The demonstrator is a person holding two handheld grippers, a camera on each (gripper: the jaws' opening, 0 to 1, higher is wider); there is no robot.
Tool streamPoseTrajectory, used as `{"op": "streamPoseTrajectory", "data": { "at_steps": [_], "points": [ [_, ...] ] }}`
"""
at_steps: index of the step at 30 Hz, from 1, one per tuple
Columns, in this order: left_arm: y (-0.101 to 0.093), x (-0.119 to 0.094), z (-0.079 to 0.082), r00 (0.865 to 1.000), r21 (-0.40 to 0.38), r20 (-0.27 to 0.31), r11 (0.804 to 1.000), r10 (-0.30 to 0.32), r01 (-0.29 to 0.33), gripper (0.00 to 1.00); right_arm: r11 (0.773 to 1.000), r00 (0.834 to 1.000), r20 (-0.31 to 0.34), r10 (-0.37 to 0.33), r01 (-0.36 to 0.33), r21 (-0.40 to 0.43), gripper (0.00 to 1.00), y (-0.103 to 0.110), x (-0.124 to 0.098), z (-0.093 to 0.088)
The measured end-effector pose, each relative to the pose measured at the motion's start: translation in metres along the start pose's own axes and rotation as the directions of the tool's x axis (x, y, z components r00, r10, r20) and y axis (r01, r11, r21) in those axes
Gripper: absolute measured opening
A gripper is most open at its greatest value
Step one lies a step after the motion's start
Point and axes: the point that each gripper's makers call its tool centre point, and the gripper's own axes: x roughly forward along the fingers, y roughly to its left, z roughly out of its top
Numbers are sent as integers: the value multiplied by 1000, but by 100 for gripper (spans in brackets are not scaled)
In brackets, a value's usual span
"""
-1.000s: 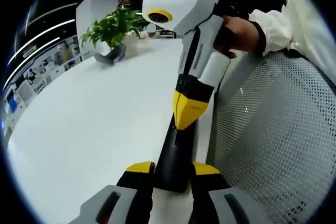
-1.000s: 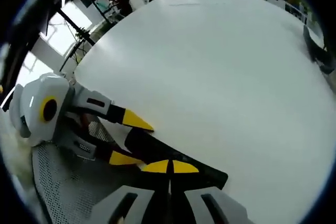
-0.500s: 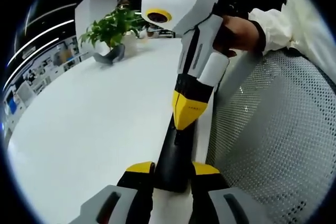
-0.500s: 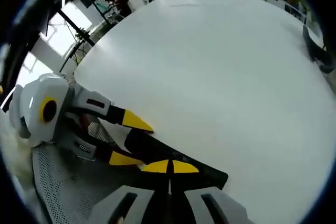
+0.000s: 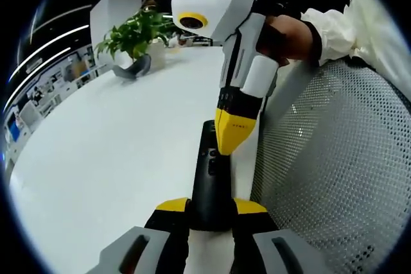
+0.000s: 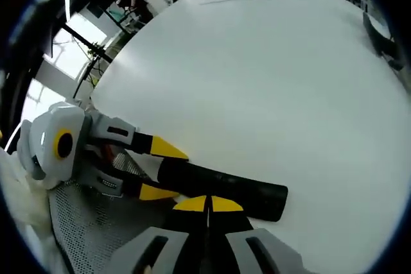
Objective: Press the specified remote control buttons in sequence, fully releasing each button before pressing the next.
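- Your left gripper point(image 5: 210, 208) sits low at the near table edge, its yellow-tipped jaws clamped on either side of the near end of the remote control point(image 5: 212, 178).
- The remote control lies flat on the white table point(image 5: 115, 152), right along the edge nearest you, its length pointing away from the left gripper.
- In the left gripper view, your right gripper point(image 5: 232, 138) comes down steeply from above, its yellow tips pressed together into one point that meets the remote's top face, just beside the small buttons.
- Your hand point(image 5: 289, 33) wraps the right gripper's handle, a white sleeve point(image 5: 359, 24) behind it.
- From the right gripper view, the right gripper point(image 6: 207, 204) has its jaws closed tight, with nothing between them, over the remote control point(image 6: 221, 187), and the left gripper point(image 6: 164, 171) pinches its far end.
- A white mesh chair point(image 5: 334, 171) sits beside the table edge.
- A potted plant point(image 5: 135, 40) stands well apart at the far side.
- Any writing on the remote or grippers is too small to read.
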Motion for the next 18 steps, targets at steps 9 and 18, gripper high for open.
{"op": "streamPoseTrajectory", "data": {
  "at_steps": [9,18],
  "points": [
    [-1,-1,0,1000,20,2,1000,-1,1,24,997,999,-31,-36,34,-65,0,0,4,-5],
    [-1,0,0,1000,45,3,999,-2,2,24,999,999,-38,-22,21,-29,0,-3,5,-6]
  ]
}}
